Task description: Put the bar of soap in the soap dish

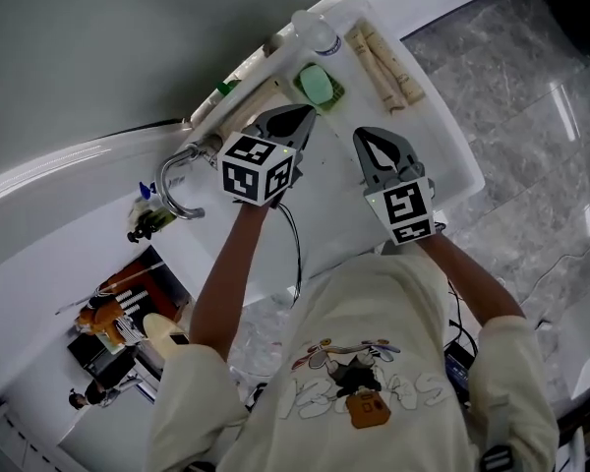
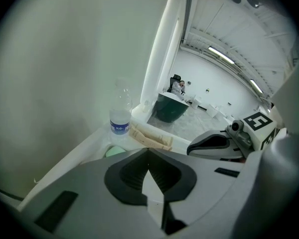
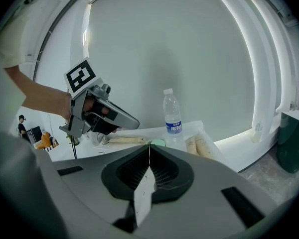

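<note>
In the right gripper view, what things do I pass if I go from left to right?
left claw → green soap → water bottle → two beige rolls → dark green bin

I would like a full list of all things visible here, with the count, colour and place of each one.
bar of soap: one, light green, lying in the soap dish
soap dish: one, darker green, at the back of the counter
water bottle: one, clear with a blue label, upright behind the dish
beige rolls: two, side by side to the right of the dish; a third lies to its left
faucet: one, chrome, left part of the counter
counter: one, white
floor: grey marble, at the right
left gripper: one, grey, jaws shut, empty, near the dish
right gripper: one, grey, jaws shut, empty
shirt: one, cream, on the person
</note>
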The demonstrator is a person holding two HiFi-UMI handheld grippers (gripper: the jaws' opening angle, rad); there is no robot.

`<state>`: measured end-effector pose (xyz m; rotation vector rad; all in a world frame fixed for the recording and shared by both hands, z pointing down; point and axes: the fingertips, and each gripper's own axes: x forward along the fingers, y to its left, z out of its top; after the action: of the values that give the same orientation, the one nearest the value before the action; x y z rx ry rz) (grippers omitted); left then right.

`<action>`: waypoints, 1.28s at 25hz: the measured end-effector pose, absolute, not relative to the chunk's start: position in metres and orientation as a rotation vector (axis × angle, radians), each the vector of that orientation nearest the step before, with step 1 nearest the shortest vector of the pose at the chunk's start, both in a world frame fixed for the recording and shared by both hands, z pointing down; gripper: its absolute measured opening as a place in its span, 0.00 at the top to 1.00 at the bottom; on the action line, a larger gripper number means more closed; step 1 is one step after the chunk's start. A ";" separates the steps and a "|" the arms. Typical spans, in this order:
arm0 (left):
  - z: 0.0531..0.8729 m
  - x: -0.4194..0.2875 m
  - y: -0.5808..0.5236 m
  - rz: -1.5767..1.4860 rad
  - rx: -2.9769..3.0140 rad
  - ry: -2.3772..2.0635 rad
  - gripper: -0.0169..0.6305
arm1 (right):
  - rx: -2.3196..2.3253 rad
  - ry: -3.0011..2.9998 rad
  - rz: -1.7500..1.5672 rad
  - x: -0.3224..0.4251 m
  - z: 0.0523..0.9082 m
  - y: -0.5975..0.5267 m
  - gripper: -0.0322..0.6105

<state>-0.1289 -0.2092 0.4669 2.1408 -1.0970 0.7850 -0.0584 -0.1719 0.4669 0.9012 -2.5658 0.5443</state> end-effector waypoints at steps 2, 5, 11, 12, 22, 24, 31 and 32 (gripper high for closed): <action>0.460 -0.130 -0.209 0.731 2.147 -1.142 0.96 | 0.901 -2.568 0.532 -0.055 0.462 -0.171 0.94; 0.448 -0.131 -0.204 0.649 2.139 -1.200 0.96 | 0.902 -2.576 0.516 -0.053 0.454 -0.167 0.94; 0.425 -0.136 -0.194 0.507 2.125 -1.296 0.96 | 0.897 -2.588 0.480 -0.050 0.444 -0.167 0.94; 0.422 -0.139 -0.192 0.493 2.121 -1.312 0.96 | 0.897 -2.590 0.474 -0.050 0.442 -0.167 0.94; 0.392 -0.150 -0.168 0.370 2.126 -1.396 0.96 | 0.841 -2.629 0.387 -0.055 0.412 -0.164 0.94; 0.381 -0.151 -0.164 0.353 2.139 -1.416 0.96 | 0.826 -2.643 0.378 -0.054 0.403 -0.163 0.94; 0.350 -0.149 -0.143 0.239 2.155 -1.438 0.96 | 0.739 -2.691 0.291 -0.053 0.374 -0.159 0.94; 0.347 -0.149 -0.140 0.225 2.154 -1.441 0.96 | 0.726 -2.697 0.284 -0.054 0.370 -0.157 0.94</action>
<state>-0.1487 -0.1396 0.3465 2.1536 -1.4412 0.2251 -0.0537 -0.1574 0.3698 0.7263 -2.6969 0.2845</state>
